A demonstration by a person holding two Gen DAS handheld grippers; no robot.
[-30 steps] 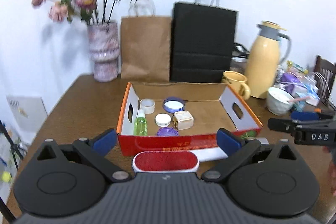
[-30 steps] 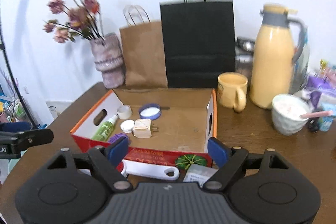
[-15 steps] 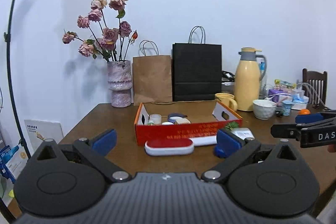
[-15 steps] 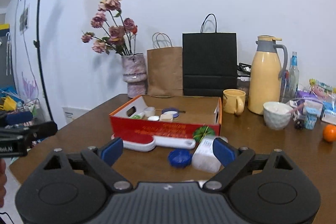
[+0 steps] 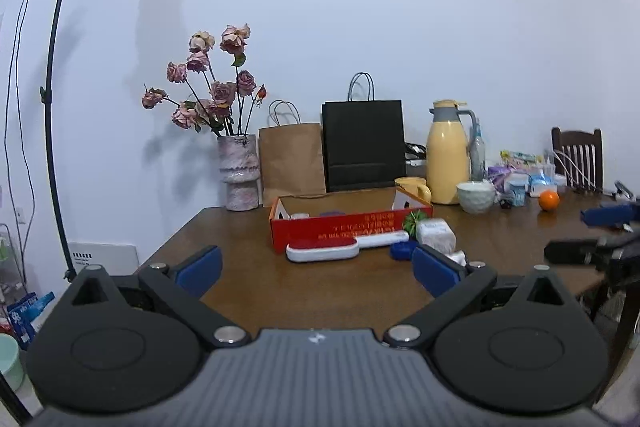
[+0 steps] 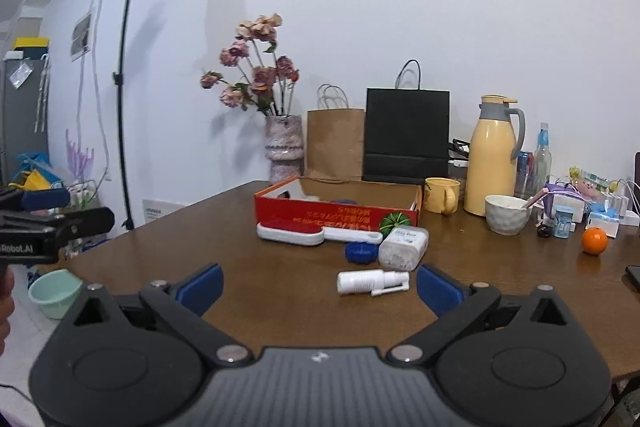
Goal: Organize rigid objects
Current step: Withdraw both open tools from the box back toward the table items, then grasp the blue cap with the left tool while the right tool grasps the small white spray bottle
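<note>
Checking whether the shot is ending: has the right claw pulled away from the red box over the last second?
Yes. The right claw has backed away from the red box, which now looks smaller and farther; its jaws have just been opening, nothing between them.

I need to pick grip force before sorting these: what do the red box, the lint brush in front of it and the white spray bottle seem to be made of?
Red box: printed cardboard, going by the brown inner walls and cut handle hole.
Lint brush: smooth white plastic shell, probably, with a matte red fabric-like pad.
White spray bottle: likely hard plastic, opaque with a slight sheen.
</note>
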